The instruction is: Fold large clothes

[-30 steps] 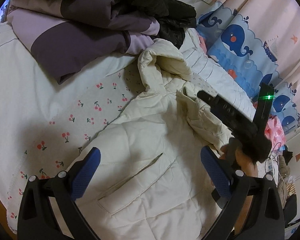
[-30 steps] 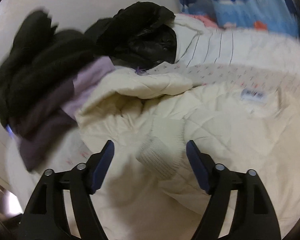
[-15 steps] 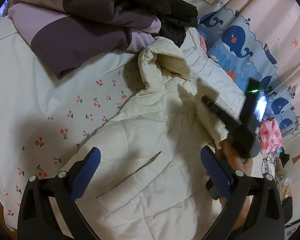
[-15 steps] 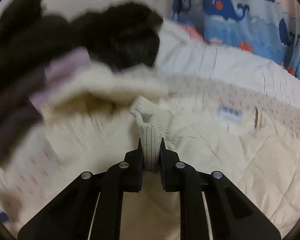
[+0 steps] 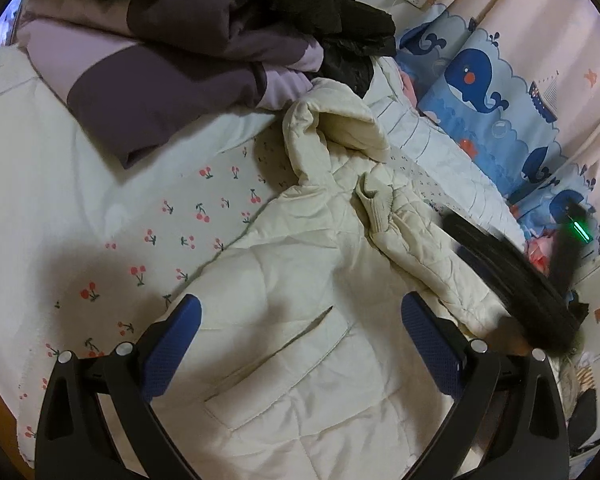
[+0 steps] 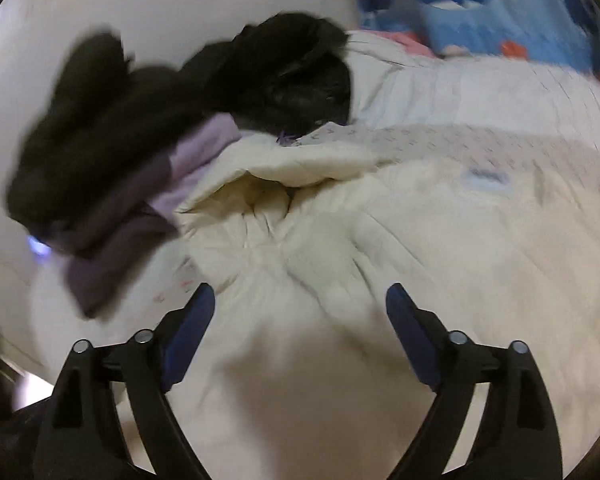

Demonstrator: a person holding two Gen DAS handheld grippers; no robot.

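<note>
- Left gripper (image 5: 300, 344): jaws spread wide, nothing between the blue pads; it hangs over the front panel of the cream quilted coat (image 5: 300, 360), with the slanted pocket (image 5: 284, 360) directly between and just beyond the fingers.
- Right gripper (image 6: 300, 332): jaws have just been opening and now stand wide apart, empty; the coat's bunched fabric lies ahead of the fingertips, not touched by the pads.
- Sleeve (image 5: 412, 240): laid across the coat's body, knit cuff (image 5: 374, 200) beyond the left gripper's right finger, free of both grippers.
- Hood (image 5: 332, 132): far beyond the fingers, beside the purple garment pile (image 5: 160, 80).
- Cherry-print sheet (image 5: 172, 216): beyond the left finger.
</note>
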